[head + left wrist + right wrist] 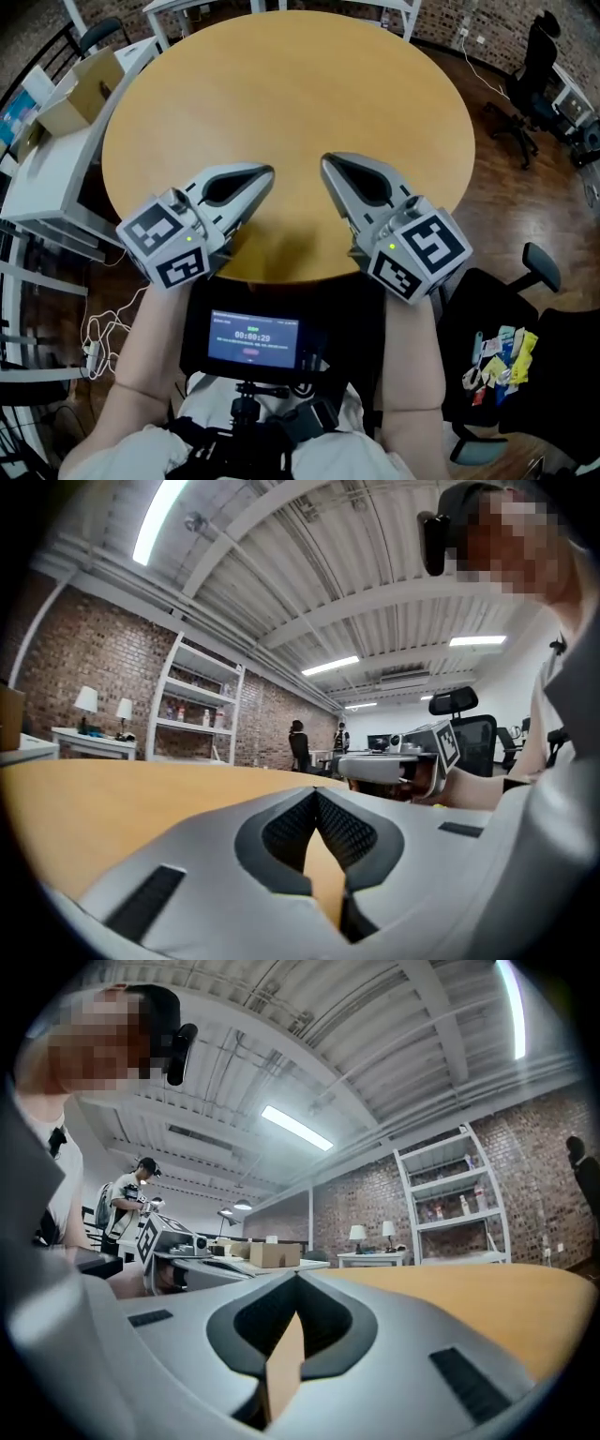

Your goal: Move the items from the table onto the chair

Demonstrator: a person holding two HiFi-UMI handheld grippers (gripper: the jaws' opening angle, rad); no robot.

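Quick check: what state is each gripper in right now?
Left gripper: closed, holding nothing.
Right gripper: closed, holding nothing.

Table [291,94]: round, wooden, seen at 12 o'clock.
Left gripper [267,174]: held over the near edge, jaws closed, pointed toward 1 o'clock.
Right gripper [326,162]: held alongside, jaws closed, pointed toward 11 o'clock.
Chair [469,319]: seen at 4 o'clock, loaded with packets [499,359].
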